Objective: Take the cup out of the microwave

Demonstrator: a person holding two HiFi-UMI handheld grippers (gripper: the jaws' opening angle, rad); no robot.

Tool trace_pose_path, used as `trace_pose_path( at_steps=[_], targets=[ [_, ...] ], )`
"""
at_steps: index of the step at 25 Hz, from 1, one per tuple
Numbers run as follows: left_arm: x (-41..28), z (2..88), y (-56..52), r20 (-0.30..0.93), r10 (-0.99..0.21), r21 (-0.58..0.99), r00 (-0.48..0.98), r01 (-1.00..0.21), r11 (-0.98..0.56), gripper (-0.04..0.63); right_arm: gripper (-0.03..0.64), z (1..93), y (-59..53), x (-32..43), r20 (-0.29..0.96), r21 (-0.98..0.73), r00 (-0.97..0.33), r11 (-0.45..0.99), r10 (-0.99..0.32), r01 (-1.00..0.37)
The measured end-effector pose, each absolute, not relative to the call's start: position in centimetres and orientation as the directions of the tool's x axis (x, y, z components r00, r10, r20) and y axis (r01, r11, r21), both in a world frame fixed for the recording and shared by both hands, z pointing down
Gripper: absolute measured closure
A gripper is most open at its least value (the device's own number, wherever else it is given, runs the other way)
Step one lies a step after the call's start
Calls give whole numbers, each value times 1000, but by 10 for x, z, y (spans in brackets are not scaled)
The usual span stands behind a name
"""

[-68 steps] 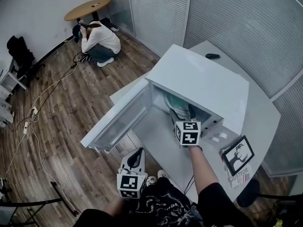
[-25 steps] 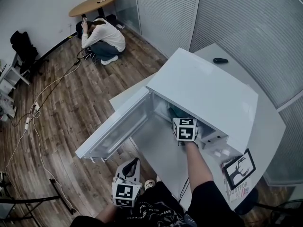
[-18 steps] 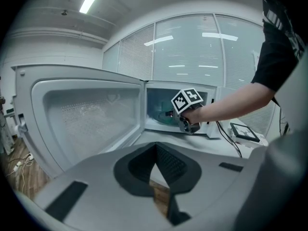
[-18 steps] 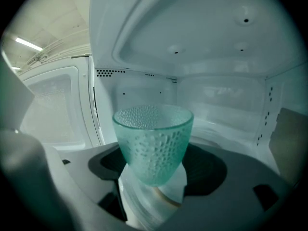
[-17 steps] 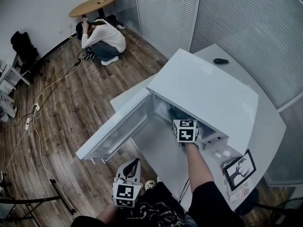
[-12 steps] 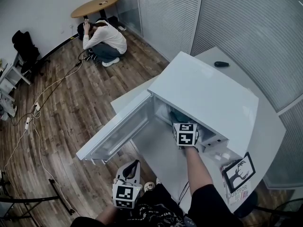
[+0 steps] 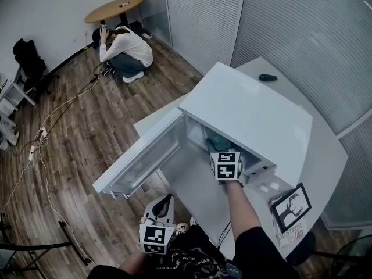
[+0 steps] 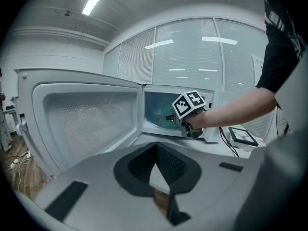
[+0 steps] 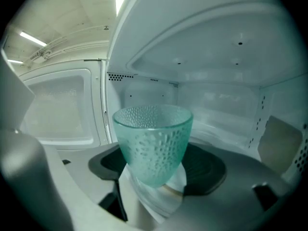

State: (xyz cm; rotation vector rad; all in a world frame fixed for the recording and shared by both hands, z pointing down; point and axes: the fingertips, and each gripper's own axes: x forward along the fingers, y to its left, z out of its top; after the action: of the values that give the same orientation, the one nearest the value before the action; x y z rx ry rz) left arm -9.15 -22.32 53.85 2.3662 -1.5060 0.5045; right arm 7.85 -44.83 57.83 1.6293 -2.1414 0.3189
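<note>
Inside the microwave point(image 7: 250, 115), the right gripper point(image 9: 154, 174) squeezes the bumpy glass cup point(image 9: 153, 138) low down with its fingers. It looks slippery and breakable. The left gripper point(image 8: 155, 147) has its fingers closed, empty.

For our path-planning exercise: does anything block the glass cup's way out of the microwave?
Nothing visible does. The microwave door is swung wide open, the glass cup sits between the fingers of the right gripper, and the left gripper hangs low in front, away from the opening.
</note>
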Motion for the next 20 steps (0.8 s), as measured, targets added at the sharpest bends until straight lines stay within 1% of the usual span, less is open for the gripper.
trace_pose_path(
  at_steps=[12, 20],
  targets=[
    [-74, 531, -215, 408, -808, 74, 425, -898, -434, 592, 259, 572, -408, 73, 464, 40, -248, 300, -850, -953],
    [-74, 528, -213, 403, -815, 80, 415, -904, -420, 591, 259, 563, -378, 72, 467, 40, -240, 292, -851, -956]
  ],
)
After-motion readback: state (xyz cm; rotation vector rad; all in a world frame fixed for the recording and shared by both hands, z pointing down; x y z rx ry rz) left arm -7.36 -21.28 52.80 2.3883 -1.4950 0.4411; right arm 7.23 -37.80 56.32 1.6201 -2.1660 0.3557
